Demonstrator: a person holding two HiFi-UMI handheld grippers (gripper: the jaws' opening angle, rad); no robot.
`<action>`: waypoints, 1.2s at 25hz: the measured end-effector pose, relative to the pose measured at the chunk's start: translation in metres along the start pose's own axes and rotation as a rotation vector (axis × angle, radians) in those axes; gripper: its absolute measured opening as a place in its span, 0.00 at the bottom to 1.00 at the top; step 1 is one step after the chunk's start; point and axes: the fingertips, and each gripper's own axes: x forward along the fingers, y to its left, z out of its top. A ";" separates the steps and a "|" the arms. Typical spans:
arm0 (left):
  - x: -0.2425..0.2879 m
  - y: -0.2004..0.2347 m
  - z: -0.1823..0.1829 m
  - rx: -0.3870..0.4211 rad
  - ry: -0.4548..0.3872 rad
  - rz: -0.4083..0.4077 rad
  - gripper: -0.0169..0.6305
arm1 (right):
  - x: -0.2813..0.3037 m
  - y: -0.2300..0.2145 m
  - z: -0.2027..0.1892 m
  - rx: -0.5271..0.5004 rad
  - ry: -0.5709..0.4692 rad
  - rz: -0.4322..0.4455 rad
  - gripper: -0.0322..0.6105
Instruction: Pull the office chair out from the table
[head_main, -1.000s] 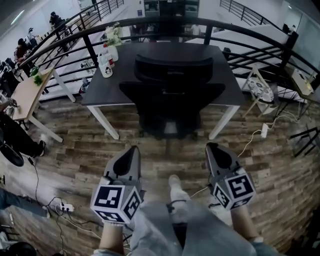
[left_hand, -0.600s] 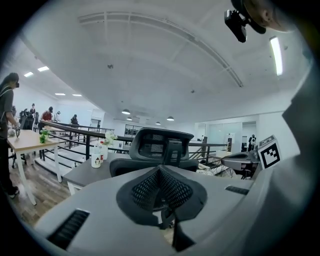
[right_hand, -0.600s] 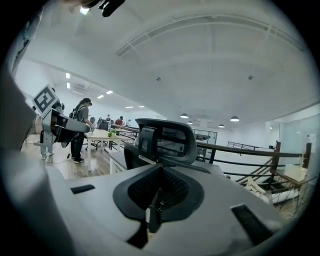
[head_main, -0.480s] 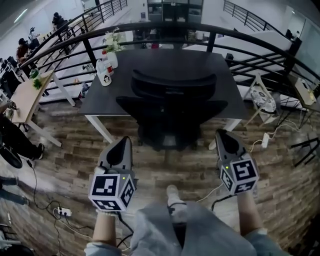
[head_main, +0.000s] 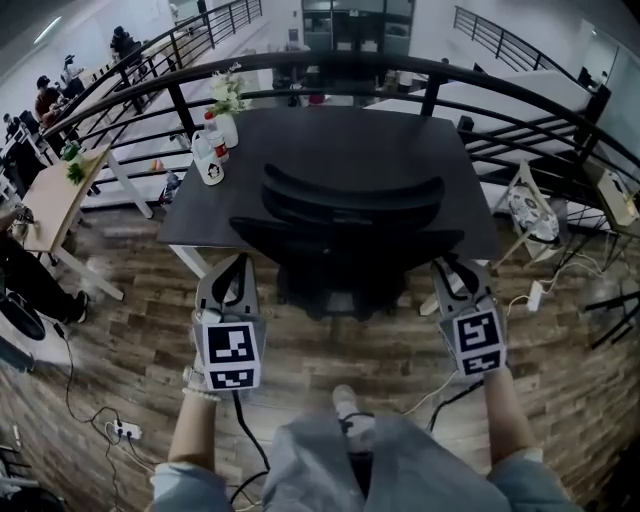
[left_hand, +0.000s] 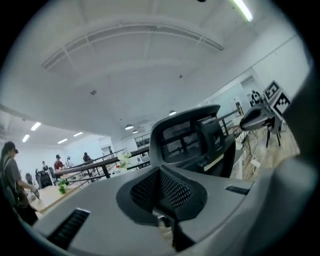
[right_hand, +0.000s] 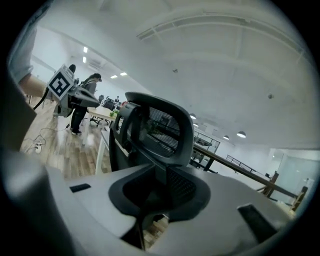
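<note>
The black office chair (head_main: 350, 225) stands tucked against the dark table (head_main: 380, 140), its mesh back toward me. My left gripper (head_main: 233, 275) is level beside the chair's left side, short of it, jaws shut and empty. My right gripper (head_main: 455, 275) is by the chair's right side; its jaws have just been opening and stand slightly open with nothing between them. In the left gripper view the chair (left_hand: 192, 137) rises beyond my left gripper (left_hand: 161, 175), and the right gripper (left_hand: 267, 107) shows at far right. The right gripper view shows the chair (right_hand: 157, 130) ahead of my right gripper (right_hand: 156, 182).
A white mug, a bottle and a flower vase (head_main: 217, 120) stand on the table's left corner. A dark railing (head_main: 330, 62) curves behind the table. A light wooden table (head_main: 55, 190) and people are at left. Cables and a power strip (head_main: 125, 430) lie on the wood floor.
Both grippers have moved forward to either side of the chair and rolled so their marker cubes face up. The right gripper's jaws have parted a little.
</note>
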 end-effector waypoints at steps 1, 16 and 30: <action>0.007 0.002 -0.003 0.057 0.004 0.014 0.05 | 0.005 -0.001 -0.003 -0.032 0.010 -0.001 0.18; 0.089 -0.006 -0.060 0.931 0.160 -0.025 0.30 | 0.053 -0.002 -0.028 -0.618 0.143 0.018 0.36; 0.125 -0.014 -0.082 1.185 0.256 -0.065 0.39 | 0.082 -0.004 -0.052 -0.783 0.247 0.064 0.41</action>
